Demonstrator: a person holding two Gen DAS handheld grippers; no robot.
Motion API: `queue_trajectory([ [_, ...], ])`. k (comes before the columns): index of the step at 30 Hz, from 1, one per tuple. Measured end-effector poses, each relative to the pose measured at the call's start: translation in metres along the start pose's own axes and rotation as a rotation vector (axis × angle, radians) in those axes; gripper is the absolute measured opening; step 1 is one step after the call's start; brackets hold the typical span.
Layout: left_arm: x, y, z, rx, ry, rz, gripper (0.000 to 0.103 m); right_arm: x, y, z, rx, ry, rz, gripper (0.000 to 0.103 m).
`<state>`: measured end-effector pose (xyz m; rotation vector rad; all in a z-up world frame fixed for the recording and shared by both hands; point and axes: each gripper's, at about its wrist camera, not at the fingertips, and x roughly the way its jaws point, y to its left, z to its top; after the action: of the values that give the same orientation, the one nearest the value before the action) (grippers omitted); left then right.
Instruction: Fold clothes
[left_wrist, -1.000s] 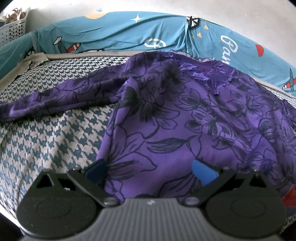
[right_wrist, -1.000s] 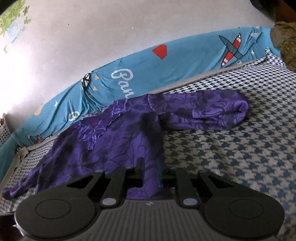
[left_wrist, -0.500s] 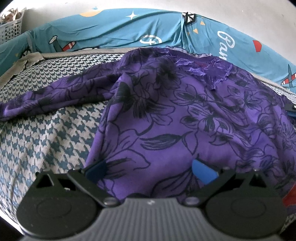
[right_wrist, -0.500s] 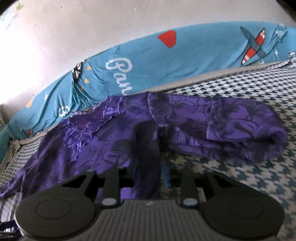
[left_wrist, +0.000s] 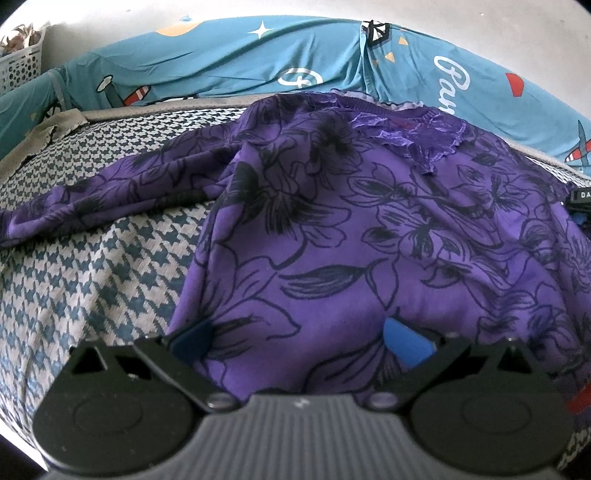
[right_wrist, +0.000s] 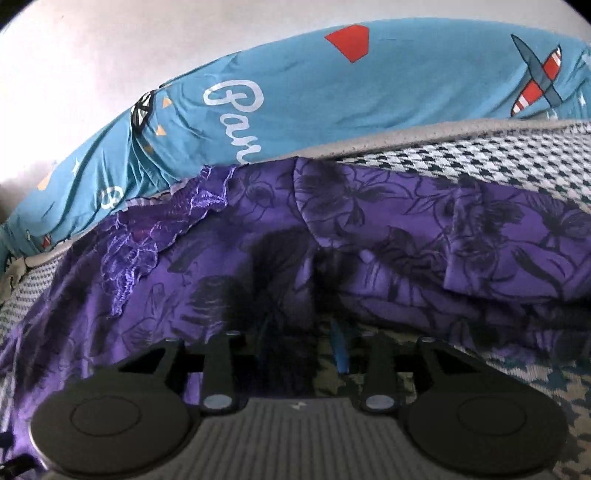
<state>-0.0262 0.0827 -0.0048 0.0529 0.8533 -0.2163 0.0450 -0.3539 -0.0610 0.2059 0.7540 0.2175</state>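
A purple top (left_wrist: 369, 229) with a black flower print lies spread on the houndstooth mattress (left_wrist: 92, 280), its lace collar (left_wrist: 417, 136) near the far edge, where a blue sheet (left_wrist: 229, 70) runs along the wall. One sleeve (left_wrist: 103, 199) stretches toward the left edge; the other sleeve (right_wrist: 498, 251) lies folded over toward the right edge. The left gripper (left_wrist: 295, 339) is spread wide over the top's near hem, cloth between its blue pads (left_wrist: 406, 343). The right gripper (right_wrist: 301, 347) has a fold of the top between its jaws, which are opening. A white basket (left_wrist: 22, 62) stands at the far left corner.
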Motion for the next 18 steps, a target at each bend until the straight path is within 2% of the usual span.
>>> queue_trajectory([
  [1, 0.0, 0.0, 0.0, 0.003, -0.001, 0.002, 0.103, 0.001, 0.0, 0.0, 0.001, -0.004, 0.001, 0.036],
  [2, 0.0, -0.001, 0.0, 0.006, -0.001, 0.003, 0.103, 0.002, 0.0, 0.0, 0.005, -0.009, 0.001, 0.03],
  [3, 0.0, -0.001, 0.0, 0.009, -0.002, 0.005, 0.103, 0.003, -0.001, 0.001, 0.009, -0.01, 0.003, 0.016],
  [6, 0.001, -0.002, 0.0, 0.016, -0.003, 0.008, 0.103, -0.001, 0.0, 0.003, -0.002, -0.024, -0.019, 0.009],
  [12, 0.001, -0.002, -0.001, 0.021, -0.009, 0.014, 0.103, -0.027, -0.003, 0.016, -0.008, -0.147, -0.174, 0.006],
  [15, 0.002, -0.002, -0.001, 0.026, -0.01, 0.016, 0.103, -0.027, -0.006, 0.017, -0.022, -0.148, -0.263, 0.005],
  [18, 0.003, -0.002, 0.0, 0.034, -0.012, 0.025, 0.103, -0.016, -0.01, 0.015, -0.016, -0.086, -0.317, 0.005],
])
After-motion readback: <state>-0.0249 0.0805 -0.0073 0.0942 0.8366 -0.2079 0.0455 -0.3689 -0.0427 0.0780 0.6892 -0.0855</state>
